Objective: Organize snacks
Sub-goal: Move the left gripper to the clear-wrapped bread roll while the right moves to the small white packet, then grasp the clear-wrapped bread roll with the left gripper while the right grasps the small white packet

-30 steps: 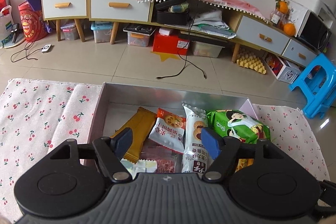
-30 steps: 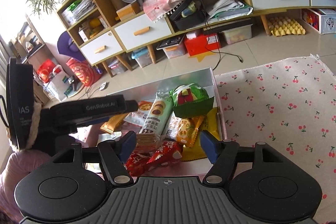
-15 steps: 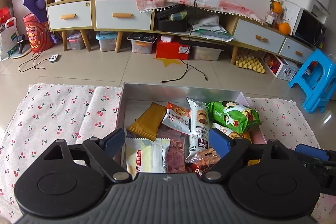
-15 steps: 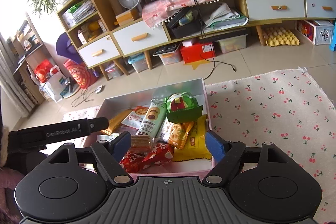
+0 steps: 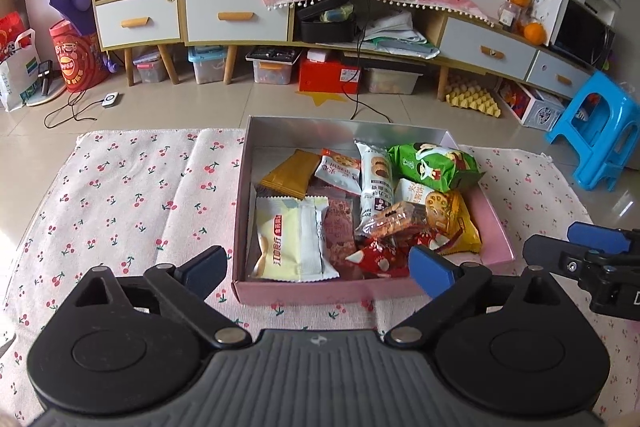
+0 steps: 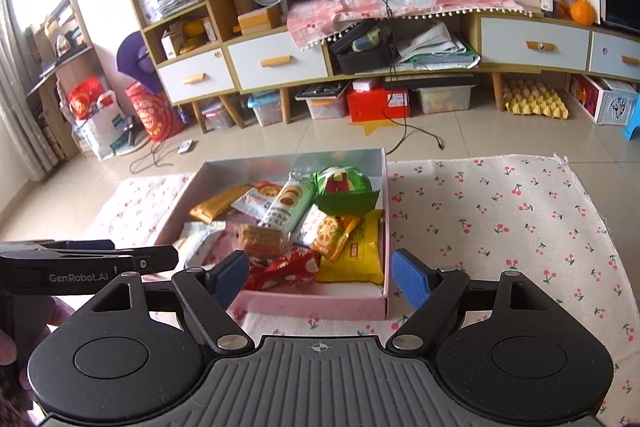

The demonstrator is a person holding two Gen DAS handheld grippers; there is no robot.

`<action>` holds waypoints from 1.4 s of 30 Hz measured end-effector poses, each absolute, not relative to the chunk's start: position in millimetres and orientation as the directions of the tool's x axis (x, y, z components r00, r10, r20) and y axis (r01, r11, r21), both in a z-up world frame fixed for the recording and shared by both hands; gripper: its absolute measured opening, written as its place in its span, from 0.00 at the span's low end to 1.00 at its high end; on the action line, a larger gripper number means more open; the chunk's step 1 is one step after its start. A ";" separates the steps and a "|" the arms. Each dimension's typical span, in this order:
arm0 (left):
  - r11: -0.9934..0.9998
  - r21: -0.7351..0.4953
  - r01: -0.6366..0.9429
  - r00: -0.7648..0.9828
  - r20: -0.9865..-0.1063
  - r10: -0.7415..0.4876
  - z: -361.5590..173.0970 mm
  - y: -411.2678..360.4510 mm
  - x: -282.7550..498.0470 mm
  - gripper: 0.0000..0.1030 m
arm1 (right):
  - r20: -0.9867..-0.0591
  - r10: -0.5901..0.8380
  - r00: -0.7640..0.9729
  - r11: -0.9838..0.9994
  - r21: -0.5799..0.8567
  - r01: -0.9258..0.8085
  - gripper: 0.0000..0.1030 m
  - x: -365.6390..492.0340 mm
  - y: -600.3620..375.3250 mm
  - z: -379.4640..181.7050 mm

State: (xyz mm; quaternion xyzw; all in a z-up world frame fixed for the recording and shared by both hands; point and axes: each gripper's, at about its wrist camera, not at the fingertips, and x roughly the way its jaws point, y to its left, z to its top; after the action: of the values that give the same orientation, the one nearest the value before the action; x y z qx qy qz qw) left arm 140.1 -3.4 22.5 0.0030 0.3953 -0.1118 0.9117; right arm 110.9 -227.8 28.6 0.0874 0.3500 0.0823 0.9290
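A pink box [image 5: 360, 291] with a silver inside stands on the cherry-print cloth [image 5: 120, 195] and holds several snack packs: a green bag [image 5: 434, 165], a cream pack [image 5: 288, 243], a red pack [image 5: 380, 255] and a yellow pack [image 5: 466, 231]. My left gripper [image 5: 318, 269] is open and empty, just in front of the box's near wall. My right gripper [image 6: 320, 277] is open and empty, in front of the same box [image 6: 320, 305], above its near right part. The green bag [image 6: 344, 191] and red pack [image 6: 288, 267] also show there.
The right gripper shows at the right edge of the left wrist view [image 5: 592, 247]; the left gripper shows at the left of the right wrist view [image 6: 88, 261]. A blue stool [image 5: 596, 131] stands beyond the cloth at the right. A long low cabinet [image 5: 240, 11] lines the far wall.
Both grippers have pulled back and up from over the box toward me. The whole box now shows in front of each. Both stay open and empty.
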 end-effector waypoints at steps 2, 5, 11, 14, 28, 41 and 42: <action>0.974 -0.075 0.215 0.655 -0.728 -0.201 21.4 -3.7 133.5 0.97 | -0.642 0.211 0.737 0.974 0.197 -0.108 0.78 106.0 -224.0 28.7; 0.971 -0.075 0.227 0.648 -0.733 -0.208 18.2 -4.9 125.2 0.99 | -0.647 0.217 0.731 0.975 0.179 -0.131 0.81 97.8 -220.3 29.0; 0.963 -0.074 0.258 0.623 -0.750 -0.224 6.1 -5.6 106.3 0.99 | -0.659 0.202 0.725 0.979 0.121 -0.162 0.81 82.6 -216.3 25.4; 0.957 -0.067 0.283 0.605 -0.761 -0.232 -0.9 -8.1 96.0 0.99 | -0.667 0.186 0.721 0.982 0.093 -0.167 0.81 76.6 -218.8 20.9; 0.922 0.004 0.387 0.574 -0.784 -0.238 -21.5 -21.8 65.8 0.99 | -0.728 0.124 0.674 0.984 0.002 -0.180 0.81 57.7 -240.1 -7.7; 0.834 0.011 0.552 0.544 -0.763 -0.350 -39.0 -80.0 44.4 0.87 | -0.827 0.093 0.555 0.993 0.033 -0.116 0.81 55.8 -260.8 -34.6; 0.825 0.010 0.565 0.541 -0.760 -0.361 -40.1 -84.8 44.0 0.82 | -0.833 0.085 0.547 0.994 0.035 -0.101 0.81 56.6 -263.6 -36.3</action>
State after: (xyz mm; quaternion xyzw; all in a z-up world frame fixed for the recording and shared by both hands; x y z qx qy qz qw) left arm 44.0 -84.8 -40.1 0.1284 0.3982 -0.2668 0.8682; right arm 56.6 -263.6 -36.3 -0.0083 0.4732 0.0527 0.8793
